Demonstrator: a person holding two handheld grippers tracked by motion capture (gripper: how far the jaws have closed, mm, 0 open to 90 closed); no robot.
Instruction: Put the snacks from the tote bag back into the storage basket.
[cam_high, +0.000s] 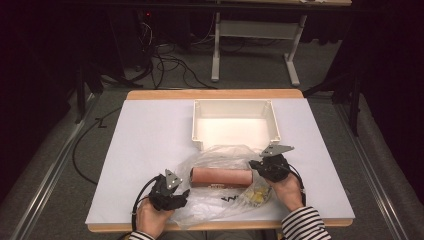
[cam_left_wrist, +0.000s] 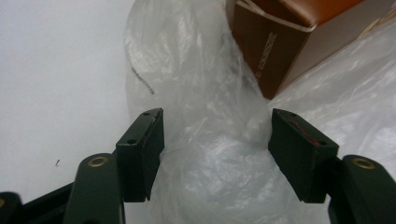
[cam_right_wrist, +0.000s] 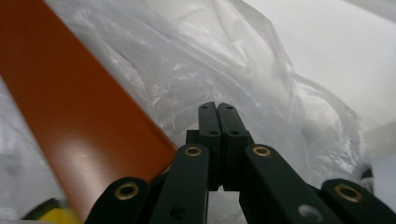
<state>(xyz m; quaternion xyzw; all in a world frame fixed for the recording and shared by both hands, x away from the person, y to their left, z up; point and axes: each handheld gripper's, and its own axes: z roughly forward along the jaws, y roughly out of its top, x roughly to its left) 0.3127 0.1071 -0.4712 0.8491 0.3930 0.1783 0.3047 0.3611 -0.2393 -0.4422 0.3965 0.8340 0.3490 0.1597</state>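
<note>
The left hand-held gripper (cam_high: 172, 192) is hovering at the near edge of the worktop (cam_high: 145, 150) with its jaws spread wide, a puffed fold of the clear plastic bag (cam_left_wrist: 205, 140) sitting between them but not yet pinched. It is probably lining up to grab that end of the bag so the film can be held taut or pulled open.

Just beyond and to the right of it, the brown box (cam_high: 221, 177) is lying inside the bag, its long axis running side to side between the two tools, one end pointing at the left one.

At the box's other end, the right hand-held gripper (cam_high: 263, 165) has its jaws pressed together; whether any film is caught between them cannot be told. Something yellow (cam_high: 257, 196) is lying just on its near side.

Farther off, past both tools, a white tray (cam_high: 272, 117) is waiting, seemingly as the place for the contents.
</note>
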